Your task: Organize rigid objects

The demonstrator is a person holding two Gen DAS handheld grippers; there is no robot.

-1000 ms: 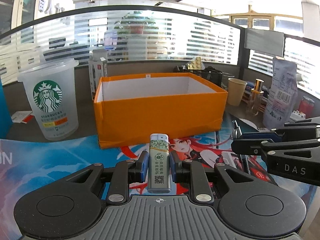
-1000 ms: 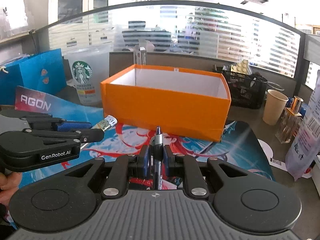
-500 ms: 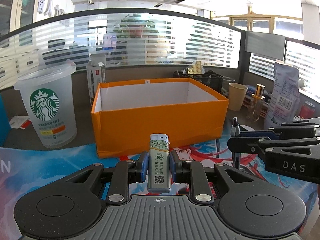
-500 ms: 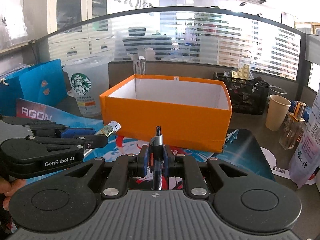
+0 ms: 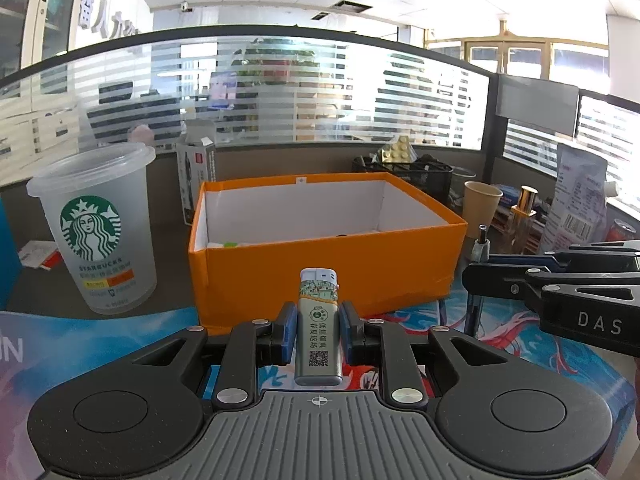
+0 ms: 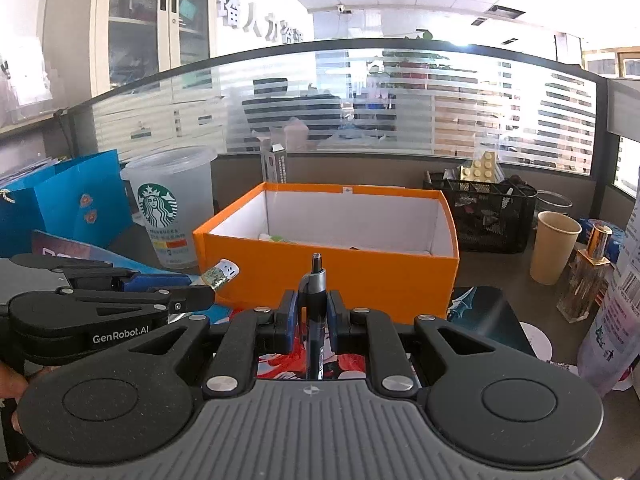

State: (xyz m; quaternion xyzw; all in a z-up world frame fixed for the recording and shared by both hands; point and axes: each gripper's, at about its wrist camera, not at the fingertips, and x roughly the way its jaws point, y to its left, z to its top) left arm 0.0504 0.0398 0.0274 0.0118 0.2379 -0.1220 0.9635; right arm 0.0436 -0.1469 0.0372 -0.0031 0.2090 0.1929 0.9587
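Note:
An open orange box (image 5: 328, 276) with white inner walls stands ahead on the printed desk mat; it also shows in the right wrist view (image 6: 332, 276). A few small items lie on its floor. My left gripper (image 5: 319, 322) is shut on a grey lighter (image 5: 319, 336), held upright just short of the box's front wall. My right gripper (image 6: 312, 316) is shut on a dark pen (image 6: 314, 300), tip up, also in front of the box. Each gripper shows in the other's view, the right gripper (image 5: 472, 276) and the left gripper (image 6: 200, 296).
A Starbucks plastic cup (image 5: 96, 232) stands left of the box, with a blue paper bag (image 6: 60, 208) further left. A paper cup (image 6: 554, 248), a perfume bottle (image 6: 586, 276), a pouch (image 5: 576, 204) and a black mesh organiser (image 6: 484, 216) are to the right.
Both grippers have risen with their objects, so I now see down into the box and its contents. Both grips are unchanged.

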